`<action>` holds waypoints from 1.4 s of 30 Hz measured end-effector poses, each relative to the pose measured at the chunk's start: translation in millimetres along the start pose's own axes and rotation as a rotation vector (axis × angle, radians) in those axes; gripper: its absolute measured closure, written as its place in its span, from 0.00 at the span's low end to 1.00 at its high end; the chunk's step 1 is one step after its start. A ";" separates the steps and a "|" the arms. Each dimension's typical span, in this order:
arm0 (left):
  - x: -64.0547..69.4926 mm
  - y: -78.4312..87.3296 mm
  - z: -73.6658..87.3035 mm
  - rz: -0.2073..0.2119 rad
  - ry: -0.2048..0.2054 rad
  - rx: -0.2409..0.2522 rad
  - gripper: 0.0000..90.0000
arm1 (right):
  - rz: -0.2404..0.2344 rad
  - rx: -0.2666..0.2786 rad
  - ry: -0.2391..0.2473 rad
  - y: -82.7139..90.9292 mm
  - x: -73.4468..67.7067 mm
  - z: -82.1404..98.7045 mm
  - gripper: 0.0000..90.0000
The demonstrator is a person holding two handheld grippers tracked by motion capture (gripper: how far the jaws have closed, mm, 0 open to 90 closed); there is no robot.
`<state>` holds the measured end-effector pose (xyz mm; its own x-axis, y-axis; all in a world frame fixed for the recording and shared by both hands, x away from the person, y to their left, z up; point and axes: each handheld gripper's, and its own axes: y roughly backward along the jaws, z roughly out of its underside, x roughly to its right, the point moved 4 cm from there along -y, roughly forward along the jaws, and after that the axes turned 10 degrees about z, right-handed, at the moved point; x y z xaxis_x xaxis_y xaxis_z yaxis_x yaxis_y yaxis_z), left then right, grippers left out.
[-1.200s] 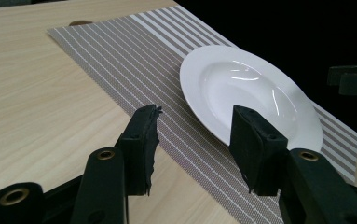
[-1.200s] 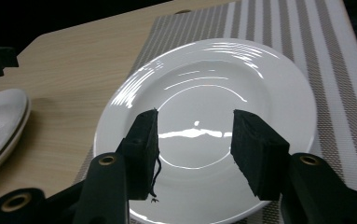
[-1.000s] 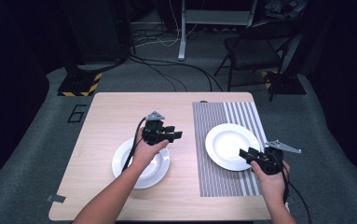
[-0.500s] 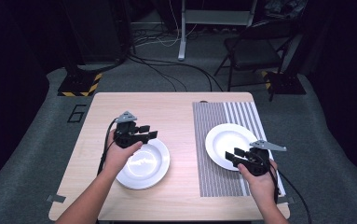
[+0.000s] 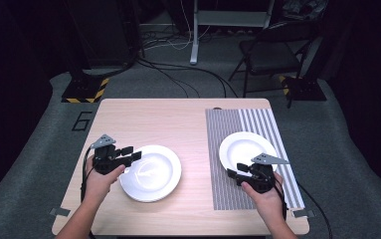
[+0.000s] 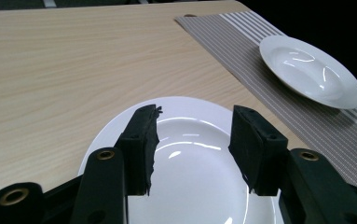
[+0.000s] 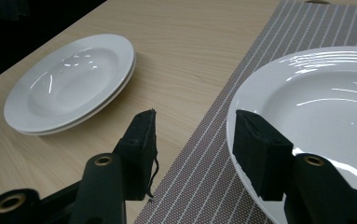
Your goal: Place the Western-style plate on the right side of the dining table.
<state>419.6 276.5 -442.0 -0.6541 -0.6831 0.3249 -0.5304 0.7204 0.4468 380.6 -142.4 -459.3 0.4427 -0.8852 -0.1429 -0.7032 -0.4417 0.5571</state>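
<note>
Two white plates (image 5: 150,173) (image 6: 190,158) (image 7: 69,79) are stacked on the left half of the wooden table (image 5: 178,119). My left gripper (image 5: 132,154) (image 6: 195,116) is at their left edge, pointing right. Its jaws are open over the near rim and press on nothing. A single white plate (image 5: 245,149) (image 7: 325,107) (image 6: 309,70) lies on the grey striped placemat (image 5: 257,124) (image 7: 199,177). My right gripper (image 5: 236,171) (image 7: 194,119) sits at that plate's near-left rim, pointing left. Its jaws have just been opening. The mat lies between them and the rim is beside one jaw.
The placemat covers the table's right part up to its edge. On the carpet behind stand a folding chair (image 5: 272,50), a yellow-and-black striped base (image 5: 83,92) and a stand's post (image 5: 195,30), with cables (image 5: 178,74) running between them.
My left hand has slid left, from above the stacked plates to their left edge. My right hand has moved left along the near rim of the plate on the mat. The plates have stayed put.
</note>
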 end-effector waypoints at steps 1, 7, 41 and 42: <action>-1.3 1.9 3.5 -0.007 0.001 0.004 0.56 | -0.003 0.003 0.012 -0.9 -1.8 0.5 0.53; -7.0 11.3 22.3 -0.040 0.004 -0.021 0.53 | -0.038 -0.010 0.048 -8.1 -14.6 7.1 0.50; -71.3 36.3 83.2 -0.192 0.043 0.002 0.41 | -0.135 -0.038 0.265 -50.0 -47.4 58.2 0.35; -74.7 37.3 85.0 -0.209 0.048 -0.010 0.41 | -0.139 -0.042 0.268 -51.0 -48.8 59.4 0.35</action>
<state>402.8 364.6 -520.5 -0.5043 -0.8224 0.2635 -0.6459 0.5617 0.5170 361.9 -85.3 -529.4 0.6684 -0.7438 -0.0021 -0.6043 -0.5447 0.5814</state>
